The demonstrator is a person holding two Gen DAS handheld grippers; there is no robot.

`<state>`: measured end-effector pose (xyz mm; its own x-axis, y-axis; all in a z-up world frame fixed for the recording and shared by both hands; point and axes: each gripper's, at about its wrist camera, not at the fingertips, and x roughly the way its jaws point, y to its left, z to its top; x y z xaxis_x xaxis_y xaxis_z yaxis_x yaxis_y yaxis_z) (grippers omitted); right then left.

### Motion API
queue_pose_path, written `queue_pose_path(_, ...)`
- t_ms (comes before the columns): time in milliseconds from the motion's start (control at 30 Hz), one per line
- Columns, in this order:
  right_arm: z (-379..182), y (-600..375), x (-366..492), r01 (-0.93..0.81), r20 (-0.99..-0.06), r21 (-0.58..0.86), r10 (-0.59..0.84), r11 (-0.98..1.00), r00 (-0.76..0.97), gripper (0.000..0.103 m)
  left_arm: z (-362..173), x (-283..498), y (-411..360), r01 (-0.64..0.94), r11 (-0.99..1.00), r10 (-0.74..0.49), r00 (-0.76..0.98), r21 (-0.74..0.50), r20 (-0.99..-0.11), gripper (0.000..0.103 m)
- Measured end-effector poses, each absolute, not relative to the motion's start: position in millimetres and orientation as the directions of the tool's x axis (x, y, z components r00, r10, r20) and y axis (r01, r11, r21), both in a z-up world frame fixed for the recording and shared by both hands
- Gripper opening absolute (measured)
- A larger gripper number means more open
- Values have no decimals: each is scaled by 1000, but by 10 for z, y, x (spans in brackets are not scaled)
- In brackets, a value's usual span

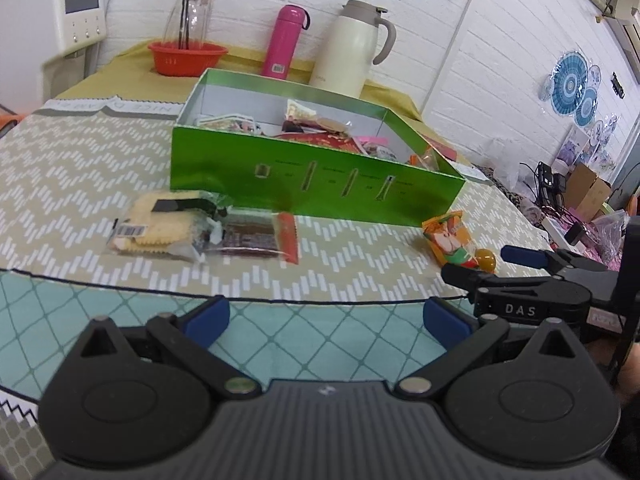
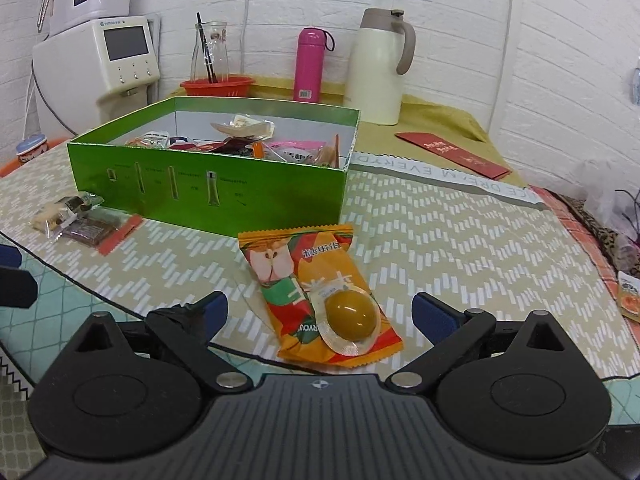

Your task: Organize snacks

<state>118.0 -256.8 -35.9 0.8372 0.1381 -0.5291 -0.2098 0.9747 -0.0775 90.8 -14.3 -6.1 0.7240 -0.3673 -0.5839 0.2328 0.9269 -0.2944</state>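
A green box [image 1: 312,172] [image 2: 208,184] holding several snack packets stands on the patterned tablecloth. In front of it on the left lie a clear cracker pack [image 1: 156,226] [image 2: 60,212] and a dark snack bar with a red end [image 1: 260,236] [image 2: 100,230]. An orange fruit-print packet [image 2: 316,280] [image 1: 448,236] with a small sealed yellow-brown jelly cup [image 2: 352,316] [image 1: 486,258] on it lies directly between the fingers of my right gripper [image 2: 320,312], which is open. My left gripper [image 1: 326,314] is open and empty, short of the crackers.
At the back stand a cream thermos jug [image 1: 356,48], a pink bottle [image 1: 284,40], a glass carafe in a red bowl [image 1: 186,54] and a white appliance [image 1: 60,12]. A red envelope [image 2: 452,154] lies right of the box. Clutter sits beyond the table's right edge.
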Motion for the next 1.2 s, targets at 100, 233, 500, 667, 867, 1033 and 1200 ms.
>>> queue_pose_path(100, -409, -2592, 1243, -215, -561, -17, 169, 977, 810, 103, -66, 941, -172, 245, 920, -385, 712, -306, -588, 103)
queue_pose_path(233, -389, -2446, 1041, -285, -552, -76, 198, 956, 810, 79, -54, 987, -208, 266, 903, -422, 694, -338, -583, 103)
queue_pose_path(500, -401, -2118, 429, -498, -544, -101, 371, 861, 753, 76, -50, 963, -402, 366, 862, -506, 646, -350, -572, 103)
queue_pose_path(667, -394, -2127, 274, -492, -541, -57, 387, 869, 747, 95, -60, 931, -422, 393, 851, -526, 633, -349, -569, 81)
queue_pose_path(867, -323, -2230, 117, -442, -505, 4, 384, 897, 773, 98, -11, 818, -352, 414, 839, -544, 638, -353, -545, 72)
queue_pose_path(1033, -286, -2279, 116, -403, -480, 43, 373, 914, 794, 75, -37, 708, -233, 389, 849, -529, 645, -359, -552, 72)
queue_pose_path(1200, -332, -2258, 197, -367, -489, 79, 357, 927, 796, 59, -57, 669, -75, 348, 857, -512, 660, -381, -550, 72)
